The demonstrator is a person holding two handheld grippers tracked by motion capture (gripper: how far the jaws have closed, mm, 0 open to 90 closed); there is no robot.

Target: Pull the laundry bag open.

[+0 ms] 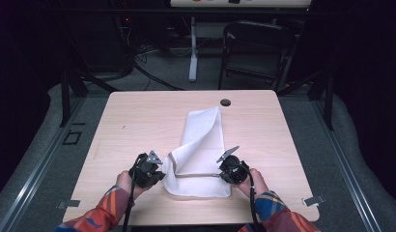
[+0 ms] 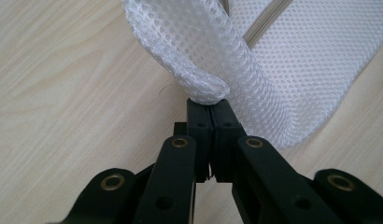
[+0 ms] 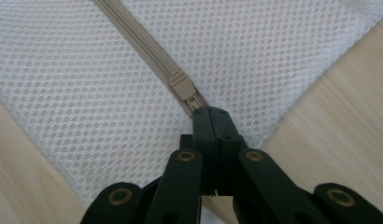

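The white mesh laundry bag [image 1: 198,154] lies at the counter's [image 1: 138,121] six o'clock edge. Its rolled edge is clamped by the left tool [image 2: 210,105]; the zipper pull [image 3: 184,87] by the right tool [image 3: 210,116]. Uneven pulling may jam the zipper or slip the mesh.

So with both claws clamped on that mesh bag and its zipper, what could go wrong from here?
The right claw is shut on the zipper pull, just behind the beige slider; such a small hold could slip off when pulled. The left claw pinches only a curled fold at the edge of the mesh bag, so the mesh may stretch, snag or slide free. With the bag bunched, the zipper might jam.
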